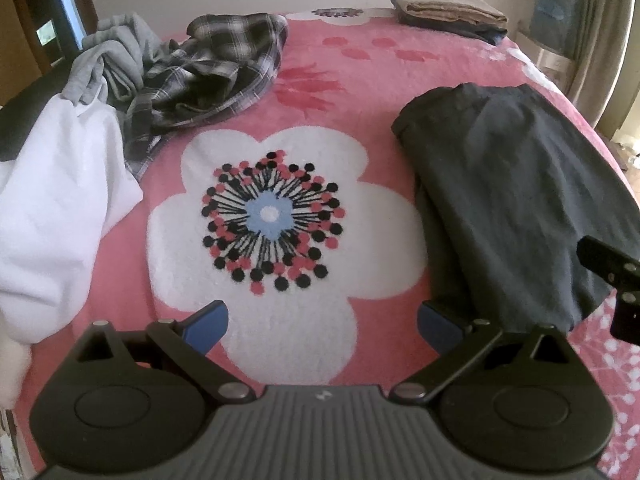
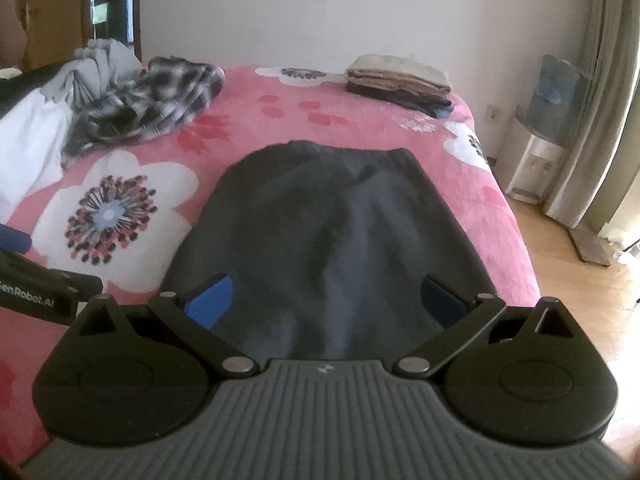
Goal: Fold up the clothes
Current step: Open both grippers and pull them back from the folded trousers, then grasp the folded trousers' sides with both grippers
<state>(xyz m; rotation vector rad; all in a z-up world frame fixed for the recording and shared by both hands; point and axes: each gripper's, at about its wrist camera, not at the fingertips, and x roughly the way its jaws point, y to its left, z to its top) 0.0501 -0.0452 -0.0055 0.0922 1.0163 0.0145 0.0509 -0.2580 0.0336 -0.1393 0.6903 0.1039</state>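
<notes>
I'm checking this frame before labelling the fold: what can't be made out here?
- Dark garment, right wrist view: its near edge is hidden behind the right gripper.
- White garment, left wrist view: cut off by the left edge.
- Folded stack, left wrist view: too small to count its pieces.
- Right gripper, left wrist view: mostly cut off.

Both wrist cameras look low along the bed (image 1: 352, 80); each frames the dark garment (image 2: 320, 216), right nearer.

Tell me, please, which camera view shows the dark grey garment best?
The right wrist view: the dark grey garment lies centred straight ahead of the open right tool, its whole outline visible. The left wrist view shows it only off to the right, stretched by the fisheye.
</notes>
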